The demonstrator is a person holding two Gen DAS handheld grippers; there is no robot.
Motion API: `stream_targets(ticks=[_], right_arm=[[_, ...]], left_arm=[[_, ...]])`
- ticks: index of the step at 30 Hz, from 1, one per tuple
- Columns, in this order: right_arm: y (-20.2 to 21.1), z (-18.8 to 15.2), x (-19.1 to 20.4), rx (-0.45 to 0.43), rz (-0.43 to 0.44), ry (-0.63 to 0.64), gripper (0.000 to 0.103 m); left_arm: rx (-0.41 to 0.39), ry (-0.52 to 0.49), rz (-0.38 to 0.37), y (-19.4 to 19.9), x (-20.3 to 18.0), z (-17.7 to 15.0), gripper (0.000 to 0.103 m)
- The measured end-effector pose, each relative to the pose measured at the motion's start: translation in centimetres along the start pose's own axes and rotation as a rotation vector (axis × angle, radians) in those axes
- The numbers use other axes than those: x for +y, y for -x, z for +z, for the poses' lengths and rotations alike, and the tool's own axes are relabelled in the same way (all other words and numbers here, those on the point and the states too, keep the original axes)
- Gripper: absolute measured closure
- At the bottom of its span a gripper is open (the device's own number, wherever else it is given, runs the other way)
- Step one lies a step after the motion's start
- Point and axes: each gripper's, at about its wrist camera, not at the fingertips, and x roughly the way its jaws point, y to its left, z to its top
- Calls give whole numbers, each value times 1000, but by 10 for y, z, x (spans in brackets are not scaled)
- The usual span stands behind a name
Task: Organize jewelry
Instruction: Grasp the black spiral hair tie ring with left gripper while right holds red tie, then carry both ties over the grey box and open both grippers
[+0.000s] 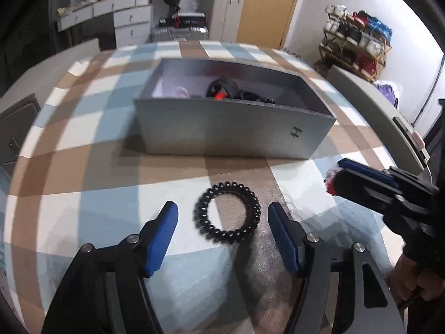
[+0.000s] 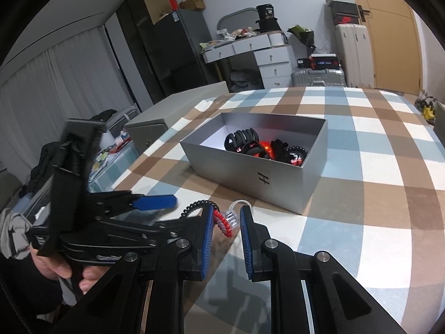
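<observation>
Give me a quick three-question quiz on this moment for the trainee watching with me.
1. True or false: the black coil hair tie lies on the checked cloth between the left gripper's open jaws.
2. What does the right gripper hold? A) a red and clear coil tie B) a necklace C) nothing
3. Fill in: the grey box carries a letter ___ on its front.

Key: 1 true. 2 A. 3 H.

From each wrist we look down along blue-padded fingers, close over the checked tablecloth (image 1: 83,150); both views share the open grey cardboard box (image 1: 233,133)
</observation>
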Motion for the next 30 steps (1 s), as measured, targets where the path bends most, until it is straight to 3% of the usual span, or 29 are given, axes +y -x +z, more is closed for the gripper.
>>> stream_targets(ticks=[4,5,7,11,16,24,30], right_arm=[[3,0,-3,-6,-6,-5,85],[3,0,-4,-7,-6,-8,85],[3,0,-5,-11,-7,-12,85],[3,2,-7,-18,-4,-17,85],[8,8,-9,-40,7,-17,85],[19,25,-10,-97,41,-27,85],[20,37,-7,-123,58,-14,85]], left_arm=[[16,-38,38,-5,-5,4,42],[18,-56,60,-6,-7,5,45],[18,-86,74,-6,-12,4,62],[15,-122,97,-3,-15,1,69],[-49,-138,121,14,-14,3,70],[-161,-66,88,47,-1,20,70],[-239,-66,95,67,0,33,70]])
